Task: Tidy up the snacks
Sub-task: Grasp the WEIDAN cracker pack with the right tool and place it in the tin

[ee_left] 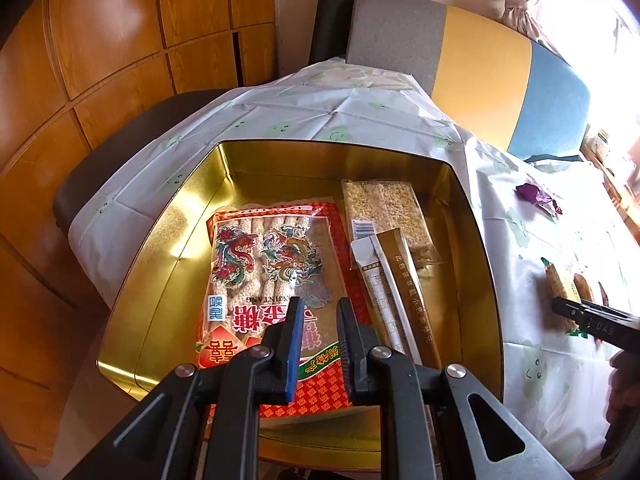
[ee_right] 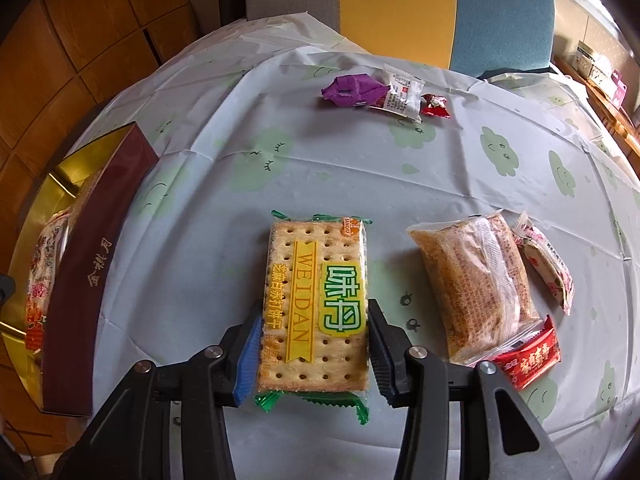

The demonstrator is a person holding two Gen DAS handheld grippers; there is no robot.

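The gold tin point(ee_left: 256, 160) sits on the table w/ a pale cloud-print cloth point(ee_right: 360, 168); everything below is placed relative to that tin.

Left gripper point(ee_left: 318, 320) hovers over the tin's near end, jaws parted w/ a clear gap, nothing between them: released. Inside the tin: a big red sesame-stick bag point(ee_left: 276, 264) w/ dragon print lies flat on the floor, left-centre. Just beside it toward the tin's right wall, a clear pack of puffed rice bars point(ee_left: 384, 208), and two slim stick sachets, one white point(ee_left: 380, 292), one gold-brown point(ee_left: 412, 292), overlapping that pack's near end.

Right gripper point(ee_right: 314, 316) is outside the tin, to its right, over the cloth. Its jaws straddle a WEIDAN cracker pack point(ee_right: 316, 300), fingers right at both long edges; pack lies flat on the cloth. Whether they're clamped or only touching — can't tell.

Further right of the tin: a brown crumbly cake in clear wrap point(ee_right: 476, 284), a small red packet point(ee_right: 528, 352) touching it, a floral sachet point(ee_right: 548, 264). Far side, well apart from the tin: purple wrapper point(ee_right: 352, 90), white sachet point(ee_right: 402, 94), red candy point(ee_right: 435, 105).
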